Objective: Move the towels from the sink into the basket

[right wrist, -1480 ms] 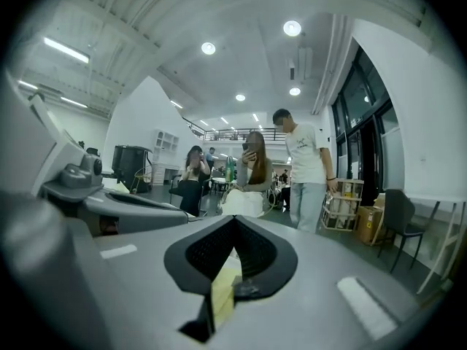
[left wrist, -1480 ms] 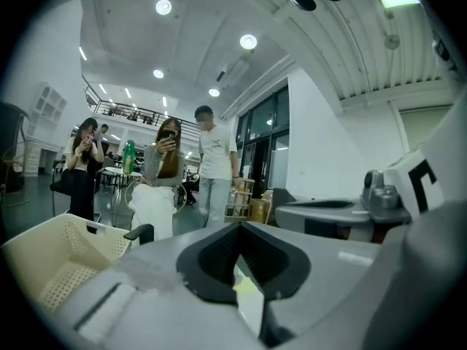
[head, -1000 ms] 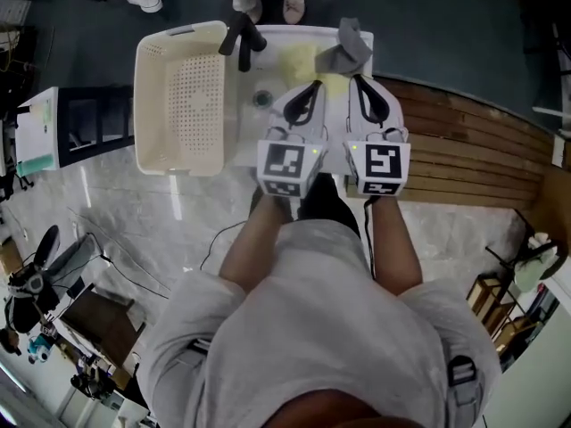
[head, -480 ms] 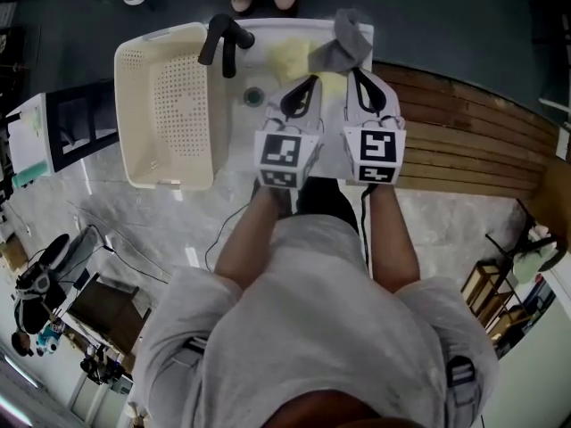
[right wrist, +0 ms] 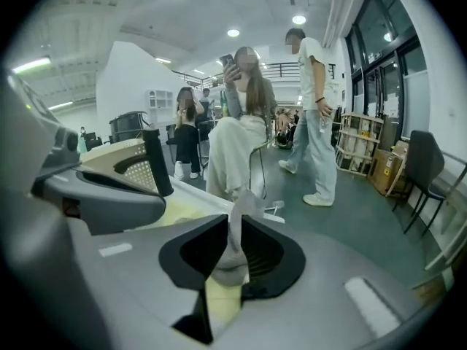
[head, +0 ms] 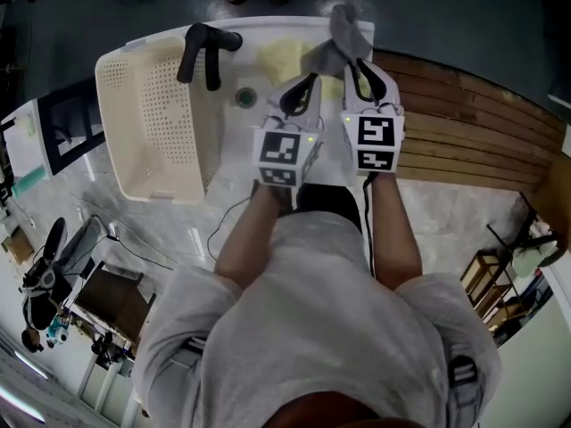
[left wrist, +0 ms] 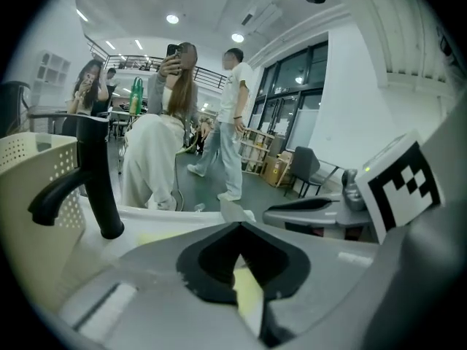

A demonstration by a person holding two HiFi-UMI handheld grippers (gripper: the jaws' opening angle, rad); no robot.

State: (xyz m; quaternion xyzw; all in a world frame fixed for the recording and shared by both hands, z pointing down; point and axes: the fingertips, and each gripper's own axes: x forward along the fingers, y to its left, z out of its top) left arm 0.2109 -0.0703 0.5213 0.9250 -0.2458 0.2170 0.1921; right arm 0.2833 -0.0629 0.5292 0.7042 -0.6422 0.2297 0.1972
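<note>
Towels [head: 284,58] fill sink [head: 230,132]; black faucet [head: 203,47] borders basket [head: 143,123].

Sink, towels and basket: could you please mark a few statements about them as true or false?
1. The basket stands left of the sink. True.
2. A towel lies in the basket. False: none shows there.
3. The yellow towel lies in the sink. True.
4. The faucet is white. False: it is black.
5. The left gripper is wide open. False: its jaws are together.
</note>
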